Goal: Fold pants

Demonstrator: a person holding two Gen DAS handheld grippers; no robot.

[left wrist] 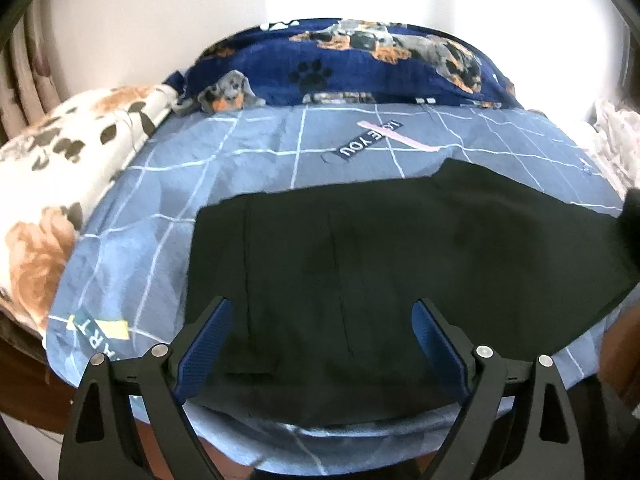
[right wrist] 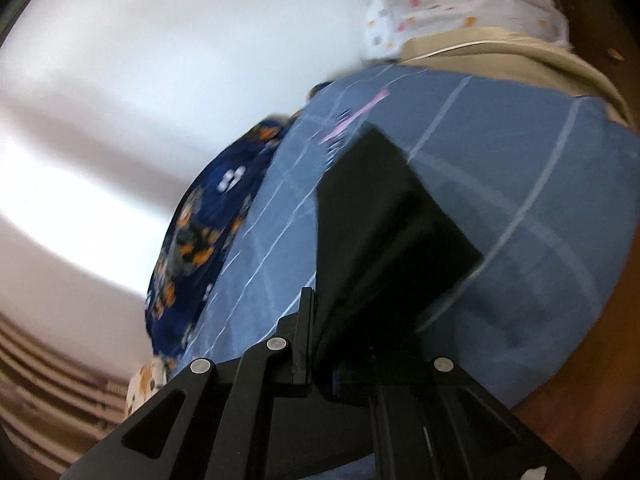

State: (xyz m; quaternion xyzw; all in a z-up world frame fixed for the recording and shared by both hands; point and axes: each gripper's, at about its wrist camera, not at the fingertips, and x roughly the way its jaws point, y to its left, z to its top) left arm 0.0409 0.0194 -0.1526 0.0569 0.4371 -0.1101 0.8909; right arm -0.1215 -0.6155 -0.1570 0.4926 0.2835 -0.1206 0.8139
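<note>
The black fabric pants (left wrist: 360, 264) lie spread on the bed's blue grid-patterned sheet (left wrist: 168, 184), the left claw (left wrist: 320, 344) poised above them with jaws wide apart and empty, the right claw (right wrist: 320, 344) clamped on a lifted pants edge.

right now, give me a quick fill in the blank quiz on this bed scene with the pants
1. The pants lying on the bed are ____ in colour.
2. The left tongs stand ____ above the pants.
3. The right tongs are shut on the ____.
4. The blue blanket at the far end shows paw prints and ____.

Missing words: black; open; pants; dogs
</note>
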